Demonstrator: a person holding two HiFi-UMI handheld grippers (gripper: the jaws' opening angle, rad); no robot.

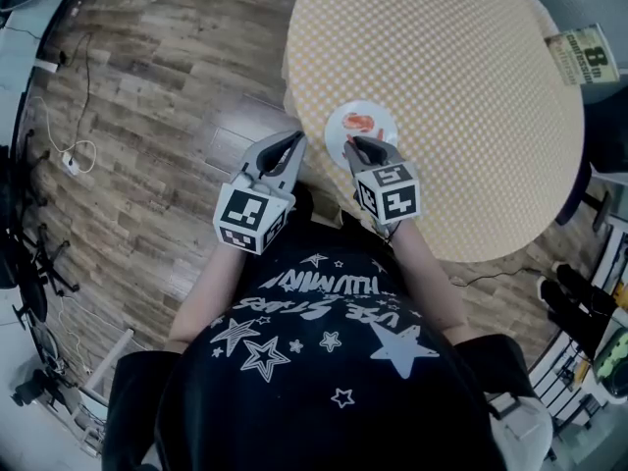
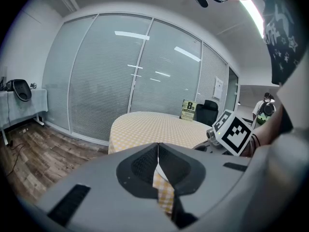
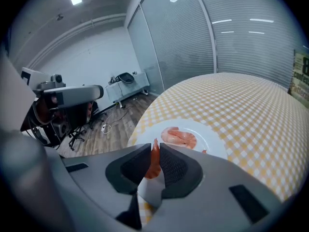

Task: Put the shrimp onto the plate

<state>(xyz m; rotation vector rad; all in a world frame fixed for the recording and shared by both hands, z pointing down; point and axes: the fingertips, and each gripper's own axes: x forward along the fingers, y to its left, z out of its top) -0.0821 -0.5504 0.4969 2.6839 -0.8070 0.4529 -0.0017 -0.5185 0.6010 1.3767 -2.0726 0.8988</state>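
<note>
A white plate (image 1: 381,116) (image 3: 207,134) sits near the table's edge in front of me, with a pink shrimp (image 1: 359,123) (image 3: 179,137) lying on it. My right gripper (image 1: 365,146) (image 3: 155,149) hovers at the plate's near rim, shut on a second orange shrimp (image 3: 154,164) that hangs between its jaws. Just off the table's edge, left of the plate, my left gripper (image 1: 293,145) (image 2: 158,153) is shut with nothing in it. In the left gripper view the right gripper's marker cube (image 2: 235,131) shows at the right.
The round table (image 1: 461,96) carries a yellow checked cloth, and a green sign (image 1: 584,55) stands at its far right. Wood floor with cables (image 1: 69,150) lies to the left. A dark chair (image 2: 207,111) stands behind the table.
</note>
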